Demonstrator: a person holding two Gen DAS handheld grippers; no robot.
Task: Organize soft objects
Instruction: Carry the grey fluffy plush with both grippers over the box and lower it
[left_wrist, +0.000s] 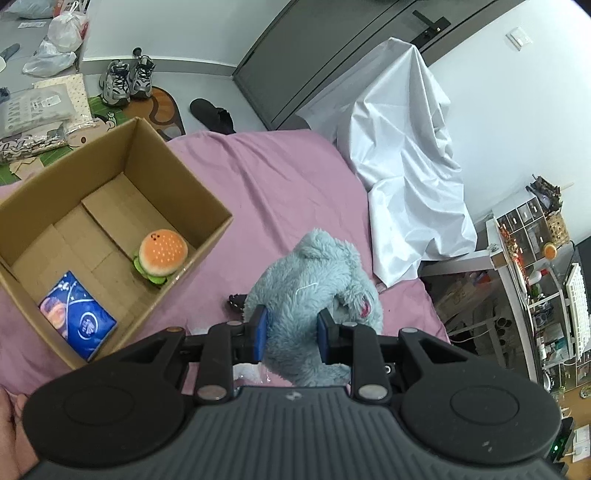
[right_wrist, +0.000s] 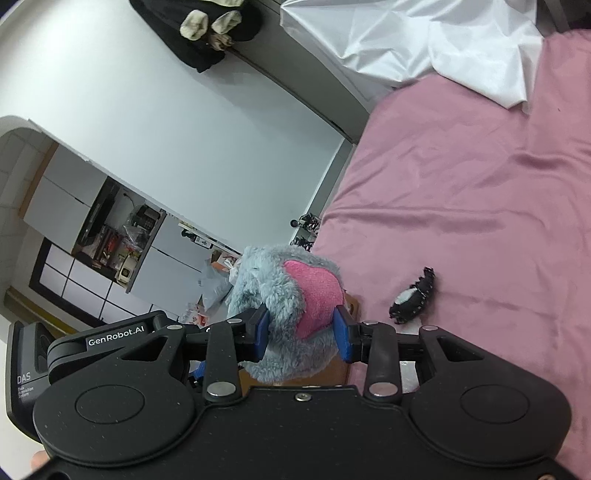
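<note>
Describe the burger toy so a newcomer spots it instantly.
On the pink bedsheet stands an open cardboard box. Inside, near its right wall, lies the plush burger. Its neighbour, a flat blue tissue pack, is rectangular; the burger is round, orange-topped, green-edged.

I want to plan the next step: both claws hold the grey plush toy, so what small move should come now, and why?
Probably carry the plush toy sideways toward the cardboard box. The left claw and right claw are both shut on it, and the box, holding only a burger toy and a blue packet, has free floor left.
</note>
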